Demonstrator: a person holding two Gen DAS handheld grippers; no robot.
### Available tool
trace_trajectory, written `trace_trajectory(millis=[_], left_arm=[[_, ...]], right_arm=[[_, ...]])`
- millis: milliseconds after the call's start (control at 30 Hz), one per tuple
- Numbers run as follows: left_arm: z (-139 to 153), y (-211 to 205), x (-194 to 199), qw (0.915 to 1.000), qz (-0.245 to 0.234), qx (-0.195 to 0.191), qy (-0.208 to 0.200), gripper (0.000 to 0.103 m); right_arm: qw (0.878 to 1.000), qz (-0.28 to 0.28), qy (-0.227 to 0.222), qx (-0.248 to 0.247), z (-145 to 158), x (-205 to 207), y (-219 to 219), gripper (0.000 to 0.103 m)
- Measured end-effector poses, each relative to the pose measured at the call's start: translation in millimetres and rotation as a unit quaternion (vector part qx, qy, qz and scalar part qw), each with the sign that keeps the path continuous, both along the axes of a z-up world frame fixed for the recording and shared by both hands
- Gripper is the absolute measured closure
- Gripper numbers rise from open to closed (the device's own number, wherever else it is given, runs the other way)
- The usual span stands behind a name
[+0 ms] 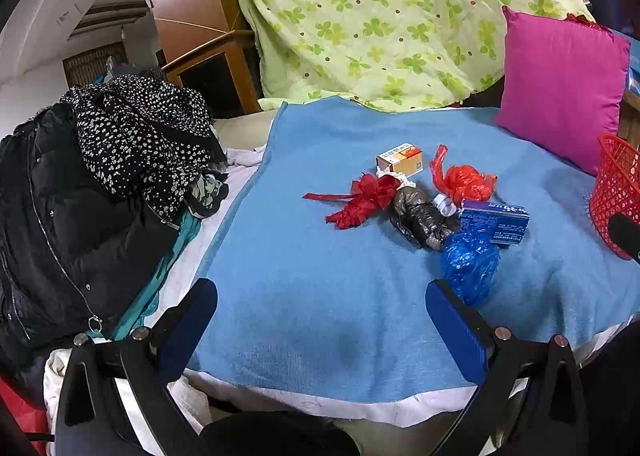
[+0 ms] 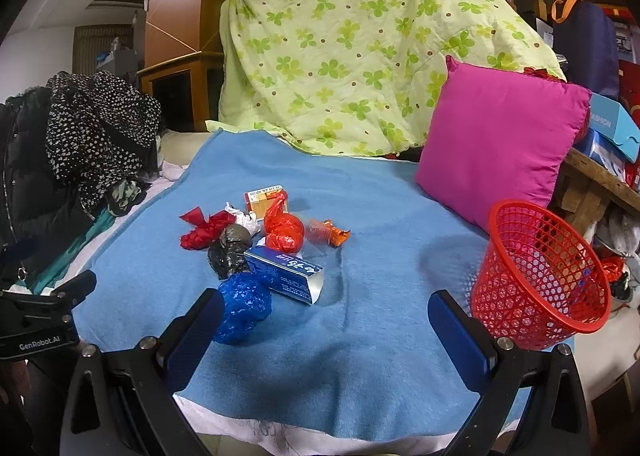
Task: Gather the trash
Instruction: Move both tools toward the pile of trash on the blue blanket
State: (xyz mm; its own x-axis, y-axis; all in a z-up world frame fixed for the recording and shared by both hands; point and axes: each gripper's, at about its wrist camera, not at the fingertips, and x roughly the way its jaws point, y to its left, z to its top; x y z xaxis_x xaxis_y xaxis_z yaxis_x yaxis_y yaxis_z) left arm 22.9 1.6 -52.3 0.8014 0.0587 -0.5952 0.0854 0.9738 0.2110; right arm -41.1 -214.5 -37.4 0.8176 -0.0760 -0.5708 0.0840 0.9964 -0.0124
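Both claws are spread wide and hold nothing: the left claw (image 1: 321, 308) and right claw (image 2: 326, 310) hover over the bare near edge of the blue blanket (image 2: 380, 215). The trash pile (image 2: 256, 244) sits mid-blanket, its blue bag (image 2: 242, 306) nearest. The red basket (image 2: 544, 276) stands at the blanket's right edge, below the pink pillow (image 2: 500, 143).
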Motion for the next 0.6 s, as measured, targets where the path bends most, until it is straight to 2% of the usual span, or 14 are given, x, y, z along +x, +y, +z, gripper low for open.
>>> trace_trajectory(millis=[600], left_arm=[[-12,2,18,0.9999,0.005,0.006,0.013,0.0]], right_arm=[[1.0,0.013,0.008,0.013,-12,29,-7,0.0]])
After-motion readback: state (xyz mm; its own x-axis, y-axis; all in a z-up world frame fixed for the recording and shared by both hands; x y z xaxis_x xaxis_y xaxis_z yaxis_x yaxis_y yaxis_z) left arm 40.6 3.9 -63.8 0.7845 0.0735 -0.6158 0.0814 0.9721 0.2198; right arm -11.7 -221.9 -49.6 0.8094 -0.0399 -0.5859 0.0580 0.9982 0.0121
